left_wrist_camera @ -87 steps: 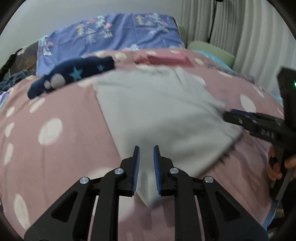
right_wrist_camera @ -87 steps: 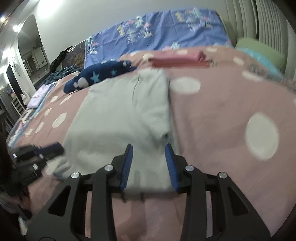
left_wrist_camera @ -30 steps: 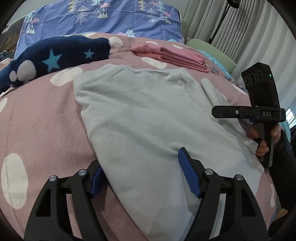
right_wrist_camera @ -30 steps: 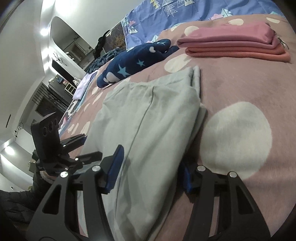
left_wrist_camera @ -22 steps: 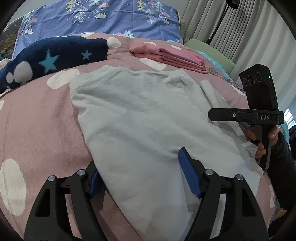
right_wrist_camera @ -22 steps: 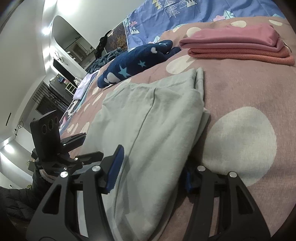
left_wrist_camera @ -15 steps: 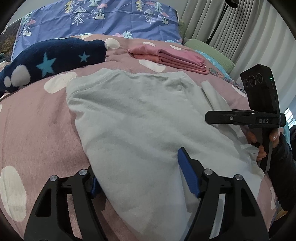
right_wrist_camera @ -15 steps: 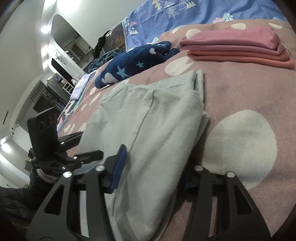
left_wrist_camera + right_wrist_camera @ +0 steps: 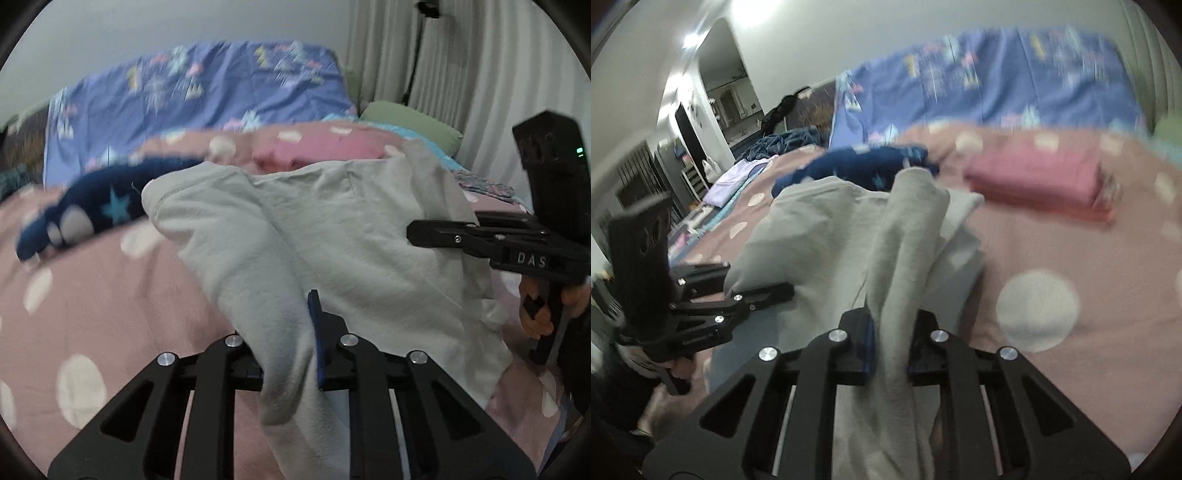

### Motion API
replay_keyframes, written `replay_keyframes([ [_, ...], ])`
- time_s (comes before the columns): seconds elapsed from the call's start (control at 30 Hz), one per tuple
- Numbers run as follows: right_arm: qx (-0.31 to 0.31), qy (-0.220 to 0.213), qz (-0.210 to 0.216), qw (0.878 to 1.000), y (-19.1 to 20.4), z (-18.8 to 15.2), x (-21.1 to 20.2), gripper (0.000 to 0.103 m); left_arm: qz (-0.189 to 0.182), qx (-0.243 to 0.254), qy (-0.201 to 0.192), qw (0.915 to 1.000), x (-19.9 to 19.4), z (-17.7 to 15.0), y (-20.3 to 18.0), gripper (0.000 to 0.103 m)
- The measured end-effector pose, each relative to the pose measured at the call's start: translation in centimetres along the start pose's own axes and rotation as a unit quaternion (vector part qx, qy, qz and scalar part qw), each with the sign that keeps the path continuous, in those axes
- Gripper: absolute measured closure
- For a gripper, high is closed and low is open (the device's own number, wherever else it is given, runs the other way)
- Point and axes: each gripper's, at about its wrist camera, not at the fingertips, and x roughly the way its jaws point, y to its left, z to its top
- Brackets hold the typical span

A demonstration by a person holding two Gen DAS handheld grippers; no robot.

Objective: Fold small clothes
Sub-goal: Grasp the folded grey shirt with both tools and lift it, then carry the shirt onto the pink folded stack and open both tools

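Note:
A light grey garment (image 9: 332, 229) lies on the pink dotted bedspread (image 9: 92, 295), its near edge lifted and bunched. In the left wrist view my left gripper (image 9: 288, 332) is closing, with a fold of the grey cloth pinched between its blue pads and draped over the left finger. In the right wrist view my right gripper (image 9: 890, 332) is also closing, with a raised ridge of the same garment (image 9: 827, 236) squeezed between its pads. Each gripper shows in the other's view: the right one (image 9: 443, 236) at the garment's right side, the left one (image 9: 757, 295) at its left.
A folded pink stack (image 9: 1034, 184) lies beyond the garment. A navy star-patterned blanket (image 9: 103, 206) sits at the back left. A blue patterned cover (image 9: 207, 85), a green pillow (image 9: 410, 122) and curtains (image 9: 443, 74) stand behind. A hand (image 9: 535, 317) grips the right tool.
Both grippers went from wide open around the garment's near edge to closed on it. Both have risen, pulling the grey cloth up off the bedspread.

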Motion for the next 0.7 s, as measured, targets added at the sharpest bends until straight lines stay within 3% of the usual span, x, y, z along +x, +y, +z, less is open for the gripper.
replay_keyframes([
  [0.2, -0.084, -0.097, -0.075, 0.989, 5.1, 0.6, -7.0, 0.091, 0.007, 0.043, -0.048, 0.9979, -3.7, 2.6, -3.4, 0.085],
  [0.33, -0.105, -0.143, -0.101, 0.979, 6.3, 0.9, -10.3, 0.091, 0.013, 0.076, -0.073, 0.9944, -5.4, 4.6, -5.7, 0.085],
  [0.5, -0.116, -0.171, -0.119, 0.971, 6.0, 1.4, -12.3, 0.091, 0.015, 0.106, -0.086, 0.9906, -5.7, 6.7, -7.4, 0.085],
  [0.7, -0.101, -0.191, -0.14, 0.966, 2.7, 3.8, -12.7, 0.091, 0.03, 0.143, -0.097, 0.9846, -4.0, 10.5, -8.7, 0.085],
])
